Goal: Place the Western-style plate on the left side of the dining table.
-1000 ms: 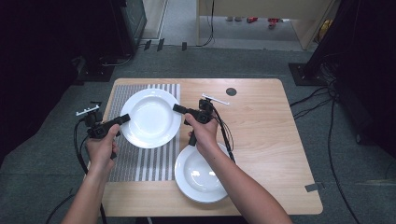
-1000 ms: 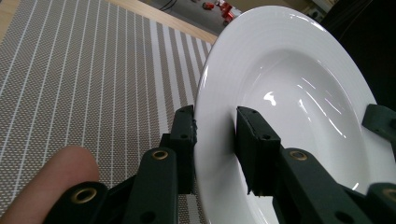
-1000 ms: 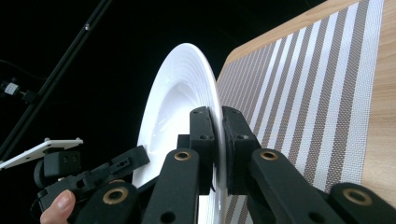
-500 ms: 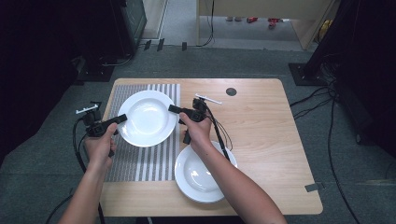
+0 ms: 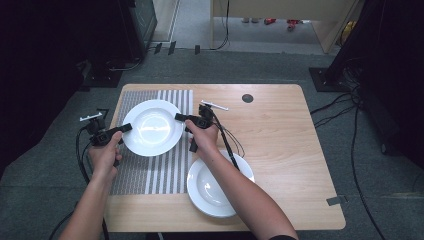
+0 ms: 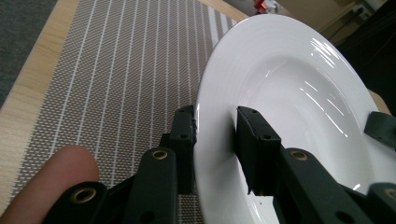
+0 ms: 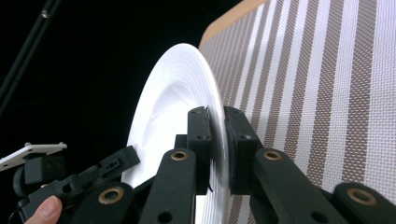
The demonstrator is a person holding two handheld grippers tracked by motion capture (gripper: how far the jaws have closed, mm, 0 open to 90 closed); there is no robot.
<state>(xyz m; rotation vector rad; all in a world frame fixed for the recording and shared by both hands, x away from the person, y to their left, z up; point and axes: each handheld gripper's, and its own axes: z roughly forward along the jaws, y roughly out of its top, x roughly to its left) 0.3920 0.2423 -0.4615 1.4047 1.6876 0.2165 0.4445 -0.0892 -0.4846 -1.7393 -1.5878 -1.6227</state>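
A white deep plate hangs just above the striped placemat, held from both sides. My left gripper is shut on the plate's left rim; in the left gripper view its jaws clamp the rim of the plate. My right gripper is shut on the right rim. The right gripper view has the plate edge-on between that gripper's jaws, with the left gripper beyond it.
A second white plate lies at the table's front, under my right forearm. A small white stick and a black round spot sit toward the table's far side. Cables trail from both grippers. The table's right half is bare wood.
Both grippers and the plate between them have shifted a little to the left over the placemat. The front plate has not moved.
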